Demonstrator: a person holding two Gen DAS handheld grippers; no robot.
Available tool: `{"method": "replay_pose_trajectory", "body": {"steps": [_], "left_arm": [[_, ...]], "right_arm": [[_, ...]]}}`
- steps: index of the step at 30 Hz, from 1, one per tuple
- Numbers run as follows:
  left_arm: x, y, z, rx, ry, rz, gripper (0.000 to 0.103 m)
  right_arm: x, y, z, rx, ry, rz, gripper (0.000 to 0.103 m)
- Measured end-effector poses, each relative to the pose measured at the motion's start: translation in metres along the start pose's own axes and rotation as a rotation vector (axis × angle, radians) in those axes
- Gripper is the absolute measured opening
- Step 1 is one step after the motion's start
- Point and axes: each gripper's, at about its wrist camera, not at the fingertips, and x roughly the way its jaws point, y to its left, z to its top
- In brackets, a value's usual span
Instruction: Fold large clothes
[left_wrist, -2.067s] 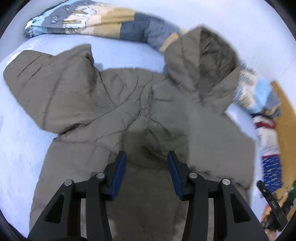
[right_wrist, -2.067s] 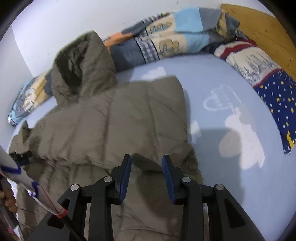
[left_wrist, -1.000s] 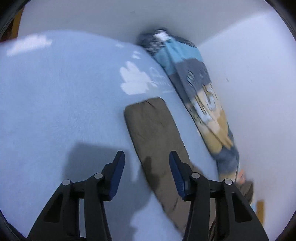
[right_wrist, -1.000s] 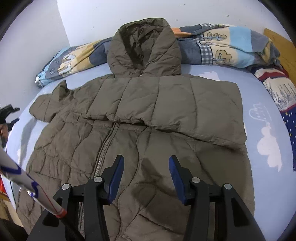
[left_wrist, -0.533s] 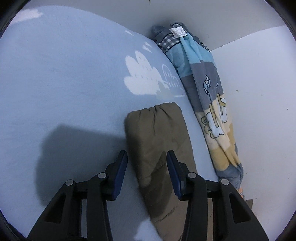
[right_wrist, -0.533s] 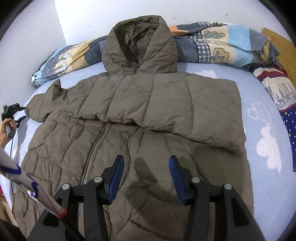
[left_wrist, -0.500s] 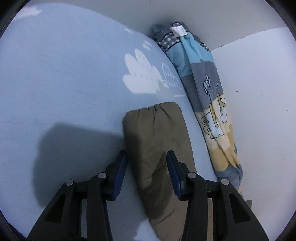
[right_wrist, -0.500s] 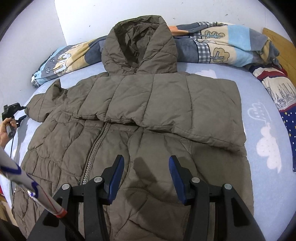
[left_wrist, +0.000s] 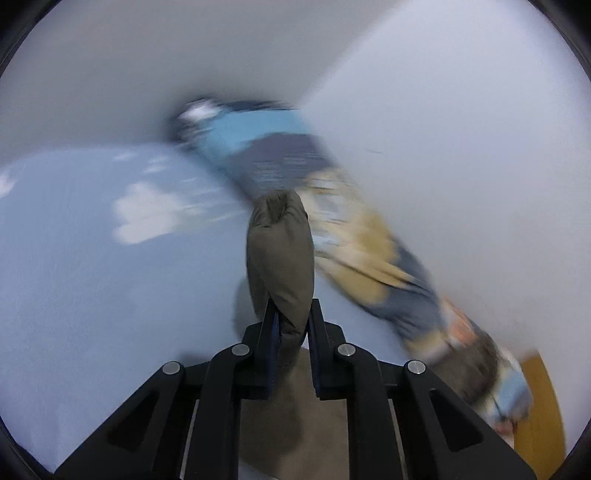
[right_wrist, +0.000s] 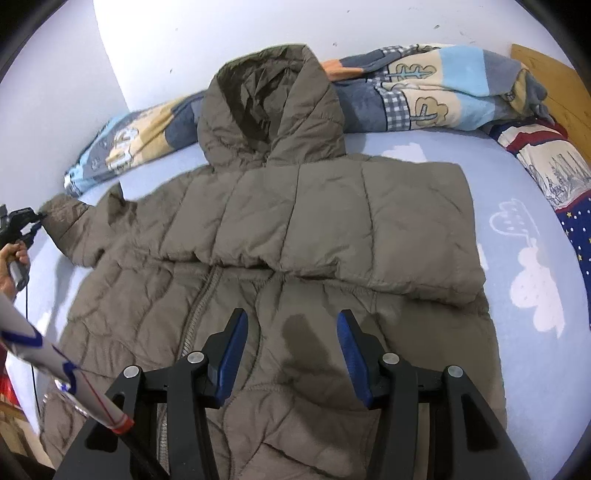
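- Olive-brown quilted puffer jacket with a hood (right_wrist: 295, 229): it lies front up on the bed, zip running down the middle, hood propped against the rolled blanket at the far edge. One sleeve is folded across the chest, its cuff end toward the right side of the right wrist view. The other sleeve (left_wrist: 280, 258) stretches out to the left edge of that view, where its cuff is pinched.
- Pale blue bed sheet printed with white clouds (right_wrist: 535, 295): it covers the bed under the jacket and shows bare on both sides of it.
- Rolled patchwork blanket in blue, grey and tan (right_wrist: 424, 99): it runs along the white wall behind the hood. In the left wrist view it is smeared by motion blur.
- Dark blue cloth with stars and a red-striped band (right_wrist: 576, 218): it sits at the right edge of the bed, apart from the jacket.
- Right claw (right_wrist: 291, 354): its blue-padded jaws stand moderately apart above the jacket's lower front, with nothing between them.
- Left claw (left_wrist: 291, 325): its jaws have just been closing and now clamp the sleeve's cuff end, which sticks up beyond the tips, lifted off the sheet.
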Motion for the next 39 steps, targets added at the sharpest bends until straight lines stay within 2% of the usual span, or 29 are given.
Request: {"method": "replay_pose_trajectory", "body": {"steps": [4, 7, 9, 11, 13, 15, 17, 19, 22, 24, 25, 28, 30, 34, 37, 39], "left_arm": [[-0.022, -0.095, -0.044, 0.179, 0.065, -0.163, 0.014], [-0.029, -0.162, -0.099, 0.305, 0.147, -0.265, 0.013], [-0.027, -0.188, -0.13, 0.361, 0.19, -0.285, 0.014], [-0.016, -0.208, -0.169, 0.421, 0.249, -0.268, 0.014], [0.003, -0.215, -0.2, 0.44, 0.321, -0.229, 0.014], [0.027, -0.214, -0.229, 0.471, 0.387, -0.142, 0.014], [0.055, -0.208, -0.261, 0.499, 0.492, -0.048, 0.014], [0.068, -0.197, -0.282, 0.51, 0.539, 0.02, 0.014], [0.064, -0.203, -0.283, 0.533, 0.533, 0.043, 0.02], [0.052, -0.215, -0.278, 0.545, 0.557, 0.004, 0.053], [0.041, -0.222, -0.274, 0.553, 0.543, -0.025, 0.056], [-0.005, -0.233, -0.259, 0.564, 0.47, -0.073, 0.057], [-0.032, -0.233, -0.249, 0.535, 0.425, -0.067, 0.063], [-0.072, -0.186, -0.221, 0.45, 0.309, 0.04, 0.07], [-0.068, -0.149, -0.2, 0.402, 0.297, 0.118, 0.071], [-0.061, -0.128, -0.186, 0.348, 0.262, 0.166, 0.071]], "right_arm": [[-0.01, -0.006, 0.005, 0.052, -0.021, 0.031, 0.054], [-0.017, -0.01, 0.008, 0.078, -0.038, 0.038, 0.054], [-0.021, -0.014, 0.009, 0.098, -0.044, 0.048, 0.054], [-0.026, -0.02, 0.011, 0.128, -0.05, 0.062, 0.054], [-0.03, -0.026, 0.013, 0.152, -0.058, 0.065, 0.054], [-0.033, -0.03, 0.013, 0.176, -0.066, 0.068, 0.054], [-0.035, -0.033, 0.015, 0.193, -0.066, 0.088, 0.054], [-0.038, -0.034, 0.016, 0.197, -0.07, 0.095, 0.054], [-0.041, -0.035, 0.017, 0.207, -0.073, 0.111, 0.054], [-0.043, -0.038, 0.017, 0.218, -0.076, 0.129, 0.054], [-0.044, -0.039, 0.017, 0.225, -0.077, 0.138, 0.054], [-0.045, -0.041, 0.018, 0.251, -0.077, 0.17, 0.054], [-0.044, -0.04, 0.018, 0.267, -0.07, 0.203, 0.055], [-0.035, -0.029, 0.015, 0.279, -0.042, 0.296, 0.057], [-0.025, -0.017, 0.008, 0.283, -0.005, 0.377, 0.058], [-0.014, -0.007, 0.004, 0.303, 0.017, 0.389, 0.058]]}}
